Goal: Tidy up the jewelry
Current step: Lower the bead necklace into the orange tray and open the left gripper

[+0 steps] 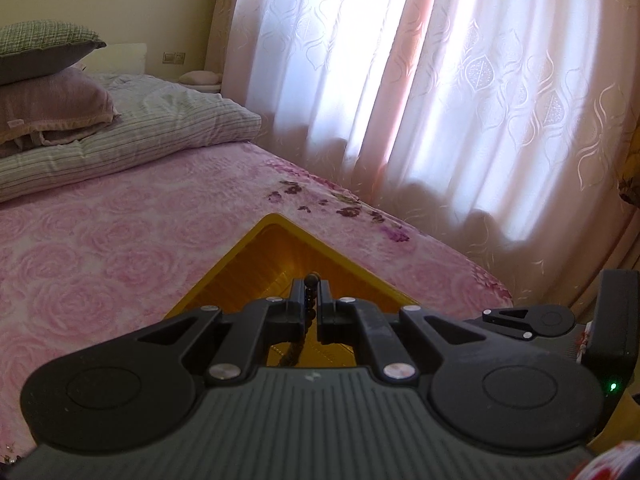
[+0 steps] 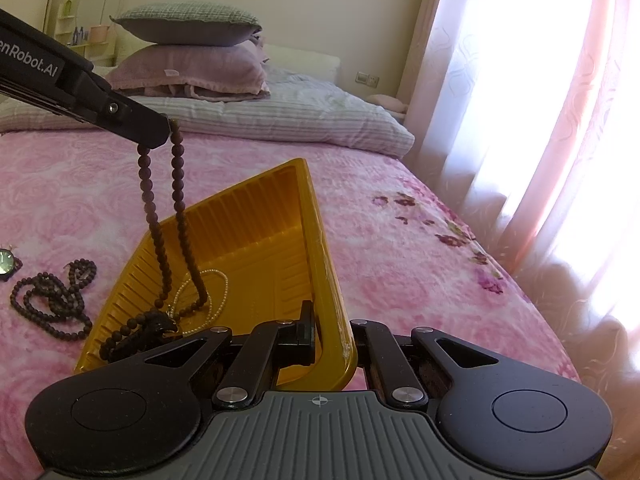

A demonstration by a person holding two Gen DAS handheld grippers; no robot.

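My left gripper (image 1: 311,292) is shut on a long strand of dark brown beads (image 1: 311,280). In the right wrist view the left gripper (image 2: 158,134) reaches in from the upper left. The bead strand (image 2: 178,184) hangs from its tip in two lines, and its lower end lies coiled on the floor of the yellow tray (image 2: 256,216). A white pearl necklace (image 2: 218,286) lies in the tray too. My right gripper (image 2: 332,332) is shut on the tray's near right rim. The yellow tray (image 1: 256,264) sits below the left fingers.
A second dark bead necklace (image 2: 52,300) and a watch (image 2: 6,264) lie on the pink rose bedspread (image 2: 400,264) left of the tray. Stacked pillows (image 2: 188,60) are at the head of the bed. The curtain (image 1: 460,100) hangs past the bed's right edge.
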